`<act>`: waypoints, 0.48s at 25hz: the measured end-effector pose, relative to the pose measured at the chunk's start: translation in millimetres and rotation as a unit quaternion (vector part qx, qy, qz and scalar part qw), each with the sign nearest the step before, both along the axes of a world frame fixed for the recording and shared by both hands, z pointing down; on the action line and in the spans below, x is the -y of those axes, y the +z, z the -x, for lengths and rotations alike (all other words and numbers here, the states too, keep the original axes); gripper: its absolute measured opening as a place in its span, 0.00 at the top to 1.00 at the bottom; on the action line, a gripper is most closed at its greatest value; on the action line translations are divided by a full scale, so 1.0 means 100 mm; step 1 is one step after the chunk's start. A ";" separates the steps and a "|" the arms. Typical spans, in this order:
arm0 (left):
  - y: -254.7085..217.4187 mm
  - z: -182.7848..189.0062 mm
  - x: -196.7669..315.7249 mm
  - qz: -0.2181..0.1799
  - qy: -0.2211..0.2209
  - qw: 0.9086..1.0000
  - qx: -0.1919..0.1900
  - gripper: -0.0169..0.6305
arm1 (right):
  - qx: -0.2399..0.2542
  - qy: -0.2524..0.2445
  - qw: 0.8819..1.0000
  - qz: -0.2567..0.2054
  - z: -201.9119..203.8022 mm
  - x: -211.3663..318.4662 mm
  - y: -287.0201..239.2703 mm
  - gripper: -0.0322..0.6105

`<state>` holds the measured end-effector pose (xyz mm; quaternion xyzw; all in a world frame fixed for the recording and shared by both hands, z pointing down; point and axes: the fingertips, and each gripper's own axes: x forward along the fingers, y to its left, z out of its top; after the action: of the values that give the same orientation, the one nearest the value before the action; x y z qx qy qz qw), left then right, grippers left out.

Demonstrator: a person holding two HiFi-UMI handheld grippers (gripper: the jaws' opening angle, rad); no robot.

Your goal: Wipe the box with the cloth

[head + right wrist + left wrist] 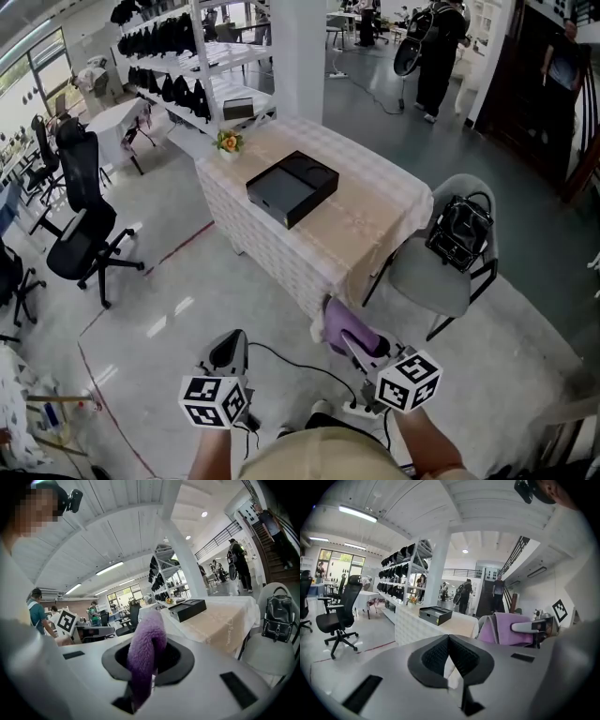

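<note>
The black box sits near the middle of the table, well apart from both grippers. The right gripper is closed on the purple cloth. The cloth is folded over and sticks out past the jaws. The left gripper is closed too, with nothing in it, and its jaws touch at the tips.

The step now, I think, is to carry the cloth over to the box. To do it well, hold the cloth tight so it does not slip out. Come up to the near edge of the table. Then lay the soft fold flat on the top of the box. The empty gripper could press on one side so the box does not slide. The top may have a dip in it, but it is too far off to be sure, so go gently at the edges.

Both grippers are held low in front of the person, side by side and a little apart. They point ahead at the table and tip down a bit.
</note>
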<state>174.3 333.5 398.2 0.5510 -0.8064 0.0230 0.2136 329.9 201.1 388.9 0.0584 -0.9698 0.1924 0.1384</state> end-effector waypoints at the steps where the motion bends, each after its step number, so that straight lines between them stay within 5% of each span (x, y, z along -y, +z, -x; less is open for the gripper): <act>1: 0.01 0.02 0.05 0.001 -0.002 1.000 -0.002 0.95 | -0.001 -0.005 1.000 0.002 0.04 0.04 0.02 0.84; 12: 0.10 0.13 0.45 0.008 -0.015 1.000 -0.019 0.95 | -0.001 -0.044 0.999 0.017 0.36 0.38 0.12 0.84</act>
<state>161.2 288.5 408.4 0.5375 -0.8101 0.0157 0.2335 293.8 163.2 400.8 0.0138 -0.9679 0.2023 0.1487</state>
